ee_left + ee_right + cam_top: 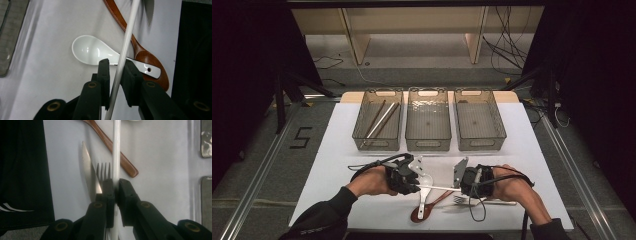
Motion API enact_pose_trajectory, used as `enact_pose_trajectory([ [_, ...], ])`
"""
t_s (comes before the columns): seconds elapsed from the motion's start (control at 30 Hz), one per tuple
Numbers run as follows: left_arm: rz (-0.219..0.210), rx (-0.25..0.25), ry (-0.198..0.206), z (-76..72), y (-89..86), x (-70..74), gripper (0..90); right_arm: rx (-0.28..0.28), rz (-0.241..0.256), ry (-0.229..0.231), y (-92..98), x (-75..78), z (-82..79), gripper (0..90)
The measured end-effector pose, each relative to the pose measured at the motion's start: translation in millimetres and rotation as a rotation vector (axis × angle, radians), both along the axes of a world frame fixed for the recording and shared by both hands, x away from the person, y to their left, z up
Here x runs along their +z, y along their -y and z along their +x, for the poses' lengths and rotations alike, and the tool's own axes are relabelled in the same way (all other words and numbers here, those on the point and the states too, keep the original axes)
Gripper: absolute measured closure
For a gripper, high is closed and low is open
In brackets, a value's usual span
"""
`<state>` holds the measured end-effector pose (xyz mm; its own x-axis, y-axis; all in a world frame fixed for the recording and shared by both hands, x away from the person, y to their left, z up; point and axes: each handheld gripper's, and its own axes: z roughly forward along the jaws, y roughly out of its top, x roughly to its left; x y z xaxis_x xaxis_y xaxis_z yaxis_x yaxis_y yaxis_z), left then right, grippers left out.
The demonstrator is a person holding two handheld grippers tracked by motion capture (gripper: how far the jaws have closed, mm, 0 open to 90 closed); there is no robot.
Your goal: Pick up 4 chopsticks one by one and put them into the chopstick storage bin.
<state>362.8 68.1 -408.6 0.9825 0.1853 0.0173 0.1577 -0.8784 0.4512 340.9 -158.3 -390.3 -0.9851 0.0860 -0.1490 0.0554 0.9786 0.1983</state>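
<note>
1. The left gripper (pixel 414 186) sits at the near edge of the table, held in the person's left hand (pixel 374 181). A white chopstick (pixel 439 188) runs between its jaws. In the left gripper view the jaws (pixel 117 75) stand a little apart on either side of the stick, which passes through the gap; whether the pads press on it cannot be told.
2. Just past the left gripper's jaw tips lies a white ceramic spoon (pixel 93 51), bowl up, flat on the white table sheet (pixel 337 145). Its handle runs under the chopstick and rests on the bowl of a brown wooden spoon (pixel 147 60), whose handle slants away up the view.
3. The white chopstick spans level from the left gripper to the right gripper, held above the sheet and crossing over both spoons.
4. The right gripper (pixel 464 184), in the person's right hand (pixel 512 187), is clamped on the other end of the chopstick: in the right gripper view the jaws (pixel 115 187) close tight on the stick with no gap visible.
5. Beneath the right gripper's jaws lie a metal fork (pixel 103 171) and, beside it on the side of the dark edge, a table knife (pixel 87 170). The wooden spoon's handle end (pixel 125 165) lies ahead of the jaws, under the chopstick.
6. Well beyond both grippers stand three clear bins in a row: the left bin (pixel 378 120) holds several chopsticks, the middle bin (pixel 428 120) and the right bin (pixel 479 120) stand beside it.
</note>
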Motion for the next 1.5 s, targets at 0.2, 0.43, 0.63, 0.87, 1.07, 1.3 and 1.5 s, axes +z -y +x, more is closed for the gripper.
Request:
enact_pose_trajectory([
  [0.2, 0.003, -0.041, -0.001, -2.1, 0.2, -2.7, 80.0, 0.020, -0.008, 0.010, -0.6, -2.0, -0.9, 84.5],
  [0.43, -0.022, -0.093, -0.031, -6.5, -0.8, -3.1, 84.5, 0.011, 0.013, 0.036, 2.7, -2.2, 0.2, 81.1],
  [0.63, -0.025, -0.048, -0.022, -2.7, -7.2, 1.9, 84.9, -0.033, 0.081, 0.076, 9.5, 3.7, 0.0, 59.7],
  [0.87, -0.057, 0.059, -0.016, 8.8, -28.1, 6.3, 84.9, -0.176, 0.225, 0.122, 17.3, 9.8, 4.5, 45.6],
  [1.07, -0.090, 0.137, -0.005, 16.6, -42.9, 13.2, 84.9, -0.290, 0.279, 0.162, 24.5, 5.8, 6.5, 39.0],
  [1.3, -0.130, 0.222, 0.005, 25.0, -56.3, 19.9, 84.8, -0.386, 0.352, 0.178, 31.1, -0.3, 7.0, 35.1],
  [1.5, -0.170, 0.286, 0.021, 33.2, -71.9, 26.7, 84.8, -0.450, 0.417, 0.221, 36.3, -2.3, 4.4, 32.5],
])
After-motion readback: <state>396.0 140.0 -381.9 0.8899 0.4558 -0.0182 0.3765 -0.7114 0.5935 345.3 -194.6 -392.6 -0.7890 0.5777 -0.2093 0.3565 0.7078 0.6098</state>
